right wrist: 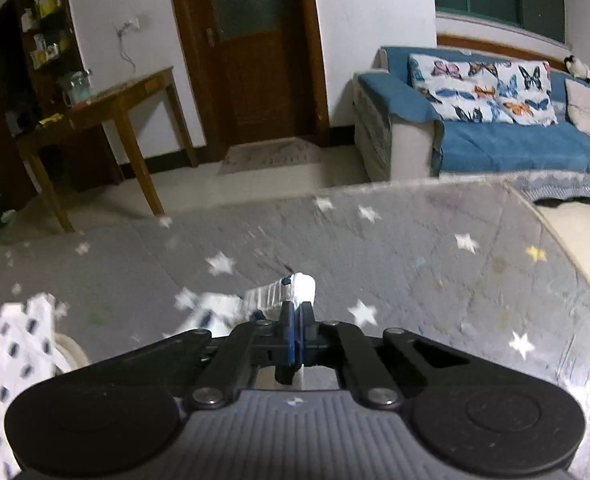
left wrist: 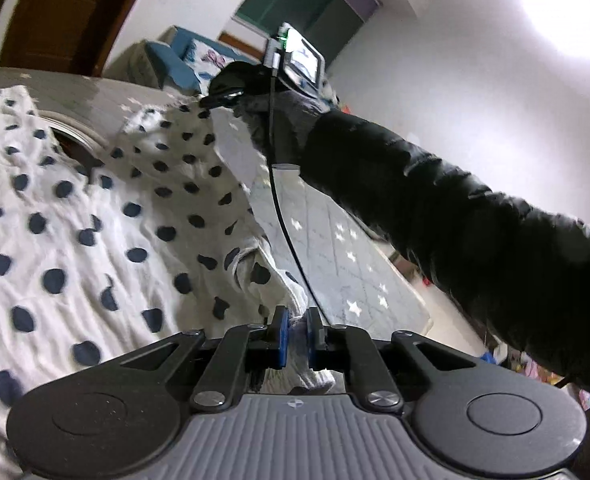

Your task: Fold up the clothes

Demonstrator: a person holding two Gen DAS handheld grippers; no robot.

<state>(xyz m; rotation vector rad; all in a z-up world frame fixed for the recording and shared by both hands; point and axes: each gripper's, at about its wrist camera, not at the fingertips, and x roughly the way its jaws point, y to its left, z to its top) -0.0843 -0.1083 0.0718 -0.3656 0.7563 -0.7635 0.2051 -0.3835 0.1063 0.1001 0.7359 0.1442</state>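
Left claw: blue-padded fingers pinched on a bunched edge of the white cotton garment with navy polka dots, close under the camera.
Right claw: blue pads together on a white ribbed hem of the same garment; in the left view it grips a far corner, lifted.
Garment: spread over the grey star-print quilted mat, stretched between both claws, with a round neck opening showing.
Risk: I judge the thin hem could slip from the right claw if the pull grows uneven; the fold would then land skewed.
Left view only: the black-sleeved arm, the cable, most of the cloth.
Right view only: a wooden side table, brown door, blue sofa with butterfly cushion beyond the mat.
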